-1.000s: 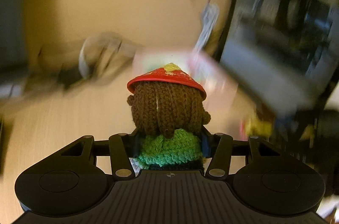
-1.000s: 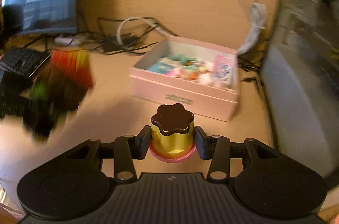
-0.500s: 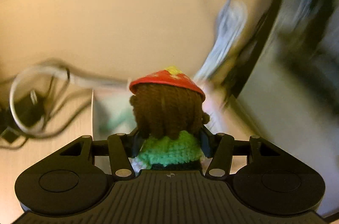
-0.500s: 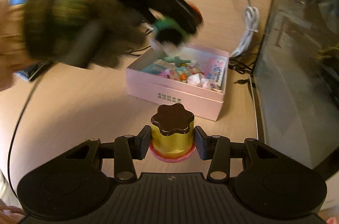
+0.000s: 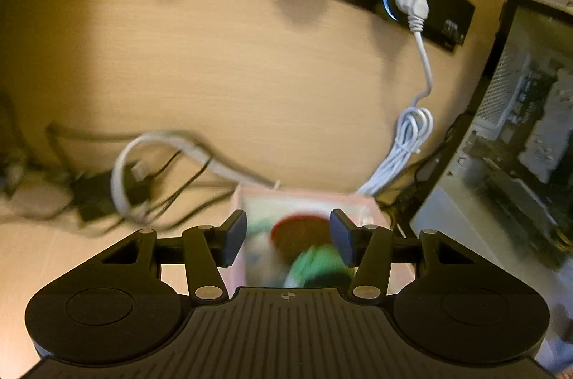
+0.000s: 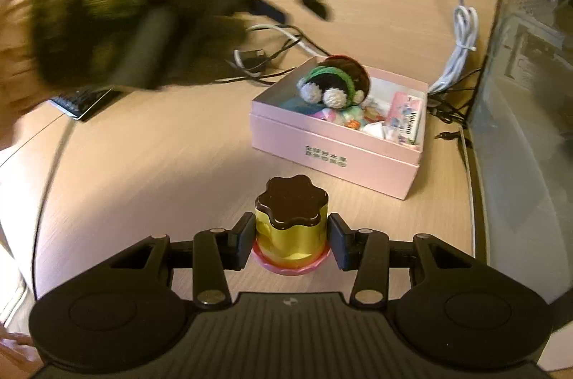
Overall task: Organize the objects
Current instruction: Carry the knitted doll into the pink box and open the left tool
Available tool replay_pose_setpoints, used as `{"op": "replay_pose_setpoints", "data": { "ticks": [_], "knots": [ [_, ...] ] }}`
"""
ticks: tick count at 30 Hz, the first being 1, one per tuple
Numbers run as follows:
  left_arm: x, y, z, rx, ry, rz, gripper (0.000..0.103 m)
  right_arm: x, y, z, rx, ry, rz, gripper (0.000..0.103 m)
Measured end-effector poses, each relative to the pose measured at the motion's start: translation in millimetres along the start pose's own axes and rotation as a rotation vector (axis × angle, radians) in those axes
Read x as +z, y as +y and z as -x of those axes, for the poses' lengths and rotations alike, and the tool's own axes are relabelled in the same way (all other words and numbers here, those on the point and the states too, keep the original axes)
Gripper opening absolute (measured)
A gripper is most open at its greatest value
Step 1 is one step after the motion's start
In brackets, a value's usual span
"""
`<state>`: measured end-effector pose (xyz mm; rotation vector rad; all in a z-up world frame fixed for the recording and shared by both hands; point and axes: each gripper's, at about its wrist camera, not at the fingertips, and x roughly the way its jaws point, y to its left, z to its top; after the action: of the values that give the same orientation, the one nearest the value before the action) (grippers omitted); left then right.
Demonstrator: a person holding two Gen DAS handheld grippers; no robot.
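Left gripper [image 5: 288, 237]: jaws closing, nothing gripped; crochet doll [image 6: 331, 85] seen in pink box [image 6: 333, 157]. Gold jar [image 6: 290, 225] clamped by right gripper [image 6: 292, 241].

One pink box [image 6: 333, 146], one knitted doll [image 6: 331, 83] in it, one gold jar [image 6: 290, 228] at lower centre, two grippers, one white cable [image 6: 462, 49] at upper right, one keyboard [image 6: 80, 99] at left

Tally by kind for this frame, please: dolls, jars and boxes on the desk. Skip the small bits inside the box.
crocheted doll: 1, lying tipped over in the box
gold jar: 1, brown lid, clamped in the right gripper
pink box: 1, open, on the desk
Total: 3
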<state>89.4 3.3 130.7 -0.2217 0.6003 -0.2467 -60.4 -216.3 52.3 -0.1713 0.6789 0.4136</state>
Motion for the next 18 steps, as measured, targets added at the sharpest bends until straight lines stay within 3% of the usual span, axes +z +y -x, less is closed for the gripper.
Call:
{"op": "replay_pose_setpoints", "data": {
  "ticks": [4,8,11,14,16,17,18],
  "knots": [
    [-40,47,43,-0.021,0.153,0.049,0.056,4,-7,2,-0.06,0.003,-0.046,0.043],
    [-83,83,79,0.027,0.243,0.083,0.054,31,-22,-2,-0.13,-0.034,-0.084,0.043],
    [-105,110,105,0.057,0.257,0.179,0.053,66,-31,-6,-0.183,-0.112,-0.105,0.043],
    [-116,124,129,0.087,0.236,0.207,0.053,106,-38,-16,-0.288,-0.287,-0.099,0.043],
    [-117,130,142,0.105,0.22,0.214,0.053,127,-41,-32,-0.384,-0.364,-0.073,0.056],
    [-119,134,148,0.111,0.212,0.219,0.053,135,-42,-42,-0.418,-0.356,-0.065,0.063],
    [-120,137,153,0.114,0.21,0.221,0.053,140,-41,-48,-0.427,-0.342,-0.07,0.063]
  ]
}}
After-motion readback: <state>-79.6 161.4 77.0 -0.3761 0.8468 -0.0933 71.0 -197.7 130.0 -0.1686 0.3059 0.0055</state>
